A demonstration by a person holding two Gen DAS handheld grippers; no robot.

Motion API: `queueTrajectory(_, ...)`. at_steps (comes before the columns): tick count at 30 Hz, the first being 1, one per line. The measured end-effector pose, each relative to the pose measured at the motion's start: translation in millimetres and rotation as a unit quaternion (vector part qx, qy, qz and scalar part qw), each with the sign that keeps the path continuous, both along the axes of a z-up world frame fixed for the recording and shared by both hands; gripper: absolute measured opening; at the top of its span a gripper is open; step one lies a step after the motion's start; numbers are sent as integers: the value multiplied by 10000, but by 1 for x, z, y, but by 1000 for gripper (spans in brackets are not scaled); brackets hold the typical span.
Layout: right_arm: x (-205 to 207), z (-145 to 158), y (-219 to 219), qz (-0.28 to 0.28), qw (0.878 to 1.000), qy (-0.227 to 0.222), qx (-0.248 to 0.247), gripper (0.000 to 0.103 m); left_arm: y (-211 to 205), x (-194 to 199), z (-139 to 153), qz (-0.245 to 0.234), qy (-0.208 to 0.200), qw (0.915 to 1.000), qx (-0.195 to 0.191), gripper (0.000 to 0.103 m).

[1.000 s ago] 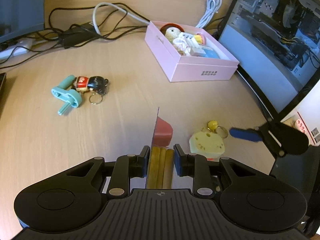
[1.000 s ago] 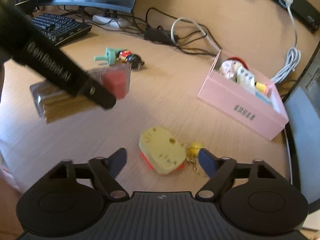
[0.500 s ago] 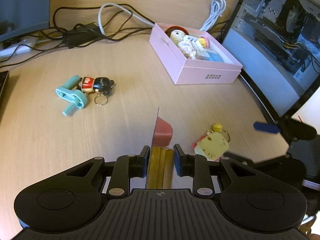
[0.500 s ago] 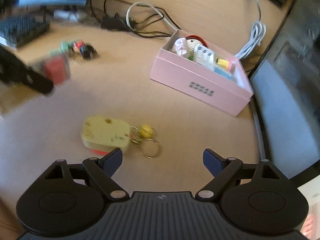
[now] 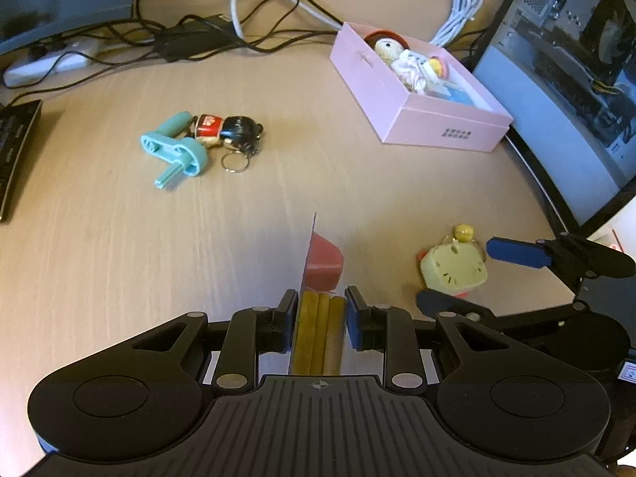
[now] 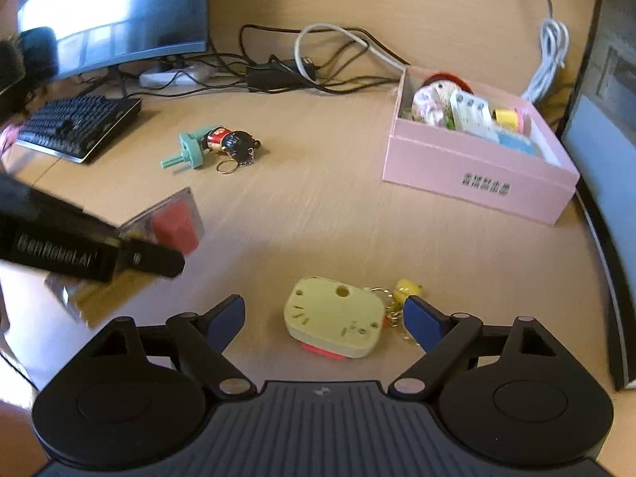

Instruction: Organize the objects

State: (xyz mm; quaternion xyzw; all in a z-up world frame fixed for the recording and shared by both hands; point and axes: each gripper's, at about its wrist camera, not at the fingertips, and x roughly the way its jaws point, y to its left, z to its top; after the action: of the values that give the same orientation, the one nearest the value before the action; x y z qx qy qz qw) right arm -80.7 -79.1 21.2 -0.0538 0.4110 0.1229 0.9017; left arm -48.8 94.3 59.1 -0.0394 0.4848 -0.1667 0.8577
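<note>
R gripper had swung back over the yellow keychain, jaws wide — L gripper clamped the blister pack, pink box next.

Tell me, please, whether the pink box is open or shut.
Open: the pink box has no lid on, and the doll and other items inside show.

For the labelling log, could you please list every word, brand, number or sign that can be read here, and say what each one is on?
"GenRobot.AI": white lettering, slightly blurred, on the arm of the left gripper, seen from the right wrist.
Dark characters printed on the front wall of the pink box: too small and blurred to read.
White mark on the red shirt of the doll keychain: not readable.
Keys of the keyboard: too small to read.
</note>
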Motion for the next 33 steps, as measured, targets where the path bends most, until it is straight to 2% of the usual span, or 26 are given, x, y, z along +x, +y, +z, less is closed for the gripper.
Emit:
queueTrajectory(6,3,-7,7,-273,9996,34,-49,88,2,-1,-2,-49,41,10000,59,29)
queueTrajectory(14,16,-11,-7,-698,9966,324,278,87,-2,-1,-2,-122,50,9999,24,29)
queueTrajectory(15,17,-12,-7,-718,9966,331,233,80,-3,0,-3,-137,51,9999,18,29)
queueTrajectory(16,17,-12,-6,-690,9967,368,204,65,-4,1,-3,-159,63,9999,7,29)
queueTrajectory(17,17,-13,-5,-639,9969,426,175,59,-6,2,-4,-182,91,9998,-5,29)
queueTrajectory(19,14,-11,-3,-501,9975,491,84,56,-10,4,-7,-251,189,9995,-35,29)
queueTrajectory(22,4,-1,-10,-348,9988,319,-87,56,-15,7,-8,-328,215,9992,-98,29)
queueTrajectory(25,-4,24,-31,-464,9988,134,99,56,-21,17,1,-386,197,9981,-431,29)
queueTrajectory(27,-11,46,-44,-542,9982,-140,206,56,-30,31,17,-467,82,9967,-665,29)
queueTrajectory(30,-22,76,-62,-612,9955,-658,307,56,-53,60,52,-694,-432,9943,-687,29)
queueTrajectory(33,-27,91,-77,-691,9917,-1018,367,56,-85,89,84,-1007,-993,9877,-673,29)
